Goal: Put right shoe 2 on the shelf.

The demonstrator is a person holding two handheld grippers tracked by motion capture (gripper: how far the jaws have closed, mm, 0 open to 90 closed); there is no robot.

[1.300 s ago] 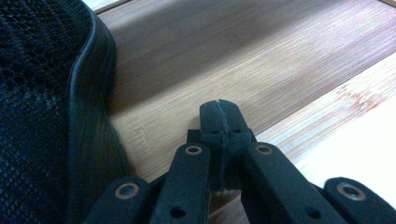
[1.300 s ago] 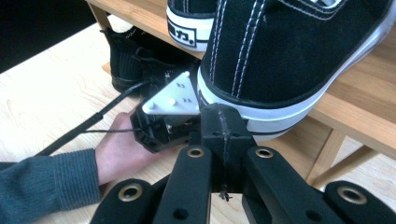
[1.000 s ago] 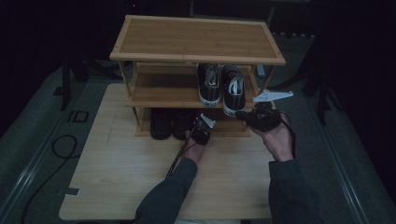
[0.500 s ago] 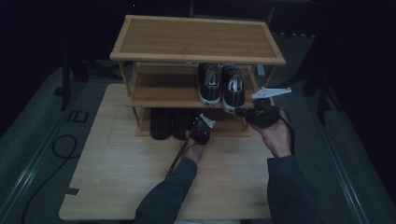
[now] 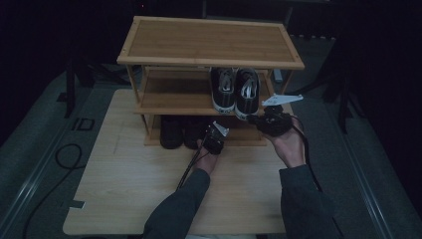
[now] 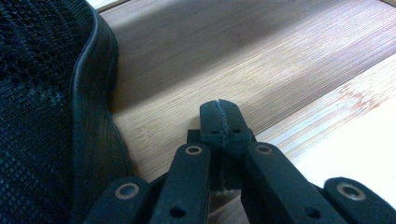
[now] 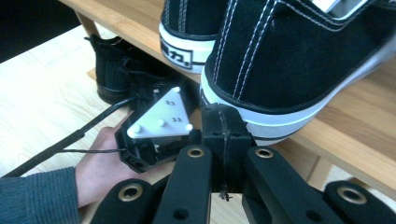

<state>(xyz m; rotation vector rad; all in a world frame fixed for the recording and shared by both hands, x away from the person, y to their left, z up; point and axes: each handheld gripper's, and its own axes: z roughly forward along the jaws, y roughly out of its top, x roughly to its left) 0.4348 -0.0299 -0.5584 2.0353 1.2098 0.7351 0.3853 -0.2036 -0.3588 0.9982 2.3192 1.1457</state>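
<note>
Black-and-white sneakers (image 5: 235,88) sit on the middle shelf of a bamboo shoe rack (image 5: 209,40) on a pale wood table (image 5: 124,189); room dark. Right gripper (image 7: 223,122), jaws pressed together, empty, at one sneaker's heel; left gripper (image 6: 220,116) likewise shut beside a black mesh shoe (image 6: 42,112) on the bottom shelf. Right gripper has edged closer to the sneaker heel than half a second ago; left unchanged.

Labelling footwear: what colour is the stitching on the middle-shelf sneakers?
White stitching on the black canvas sneakers, clearest in the right gripper view.

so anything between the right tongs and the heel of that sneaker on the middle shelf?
Nothing visible. The right tongs are shut, tips right at the white sole at the heel of the right-hand sneaker; whether they touch is unclear. The left tongs sit lower, beside the black shoe on the bottom shelf.
</note>
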